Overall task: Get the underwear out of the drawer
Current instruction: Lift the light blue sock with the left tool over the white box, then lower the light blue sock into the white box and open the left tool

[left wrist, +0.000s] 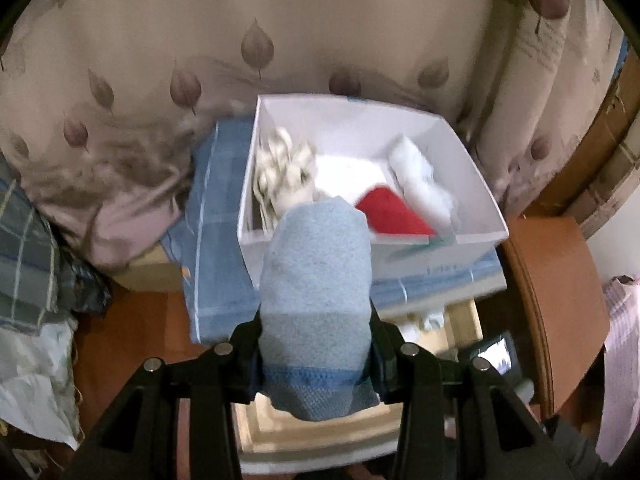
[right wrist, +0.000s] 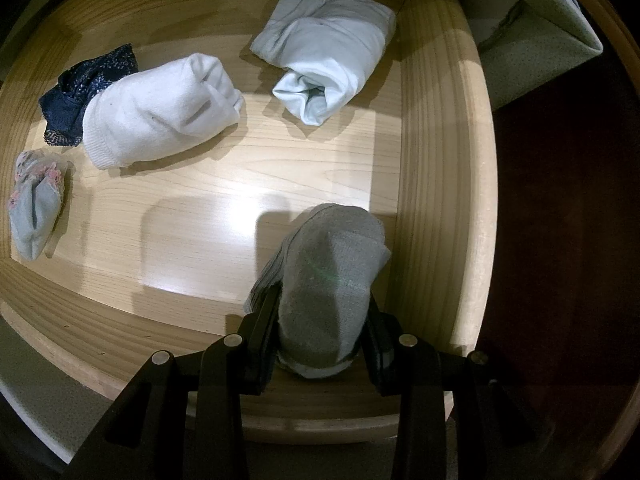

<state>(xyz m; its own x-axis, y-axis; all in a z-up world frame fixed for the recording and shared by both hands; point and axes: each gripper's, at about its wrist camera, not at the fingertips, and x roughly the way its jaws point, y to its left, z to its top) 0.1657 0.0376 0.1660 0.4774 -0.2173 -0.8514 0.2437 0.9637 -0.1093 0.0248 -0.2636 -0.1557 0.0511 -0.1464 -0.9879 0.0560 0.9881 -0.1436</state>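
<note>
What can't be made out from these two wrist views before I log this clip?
- Left wrist view: the near wall of the white box is partly hidden by the rolled blue towelling bundle in the left claw.
- Left wrist view: the patterned cream cloth inside the box is blurred; what garment it is stays unclear.
- Right wrist view: the wooden drawer floor under the grey sock bundle in the right claw is hidden.

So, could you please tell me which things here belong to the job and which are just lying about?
Job: blue roll in left claw; grey bundle in right claw; drawer; white box.
Lying about: leaf curtain; checked cloth.
</note>
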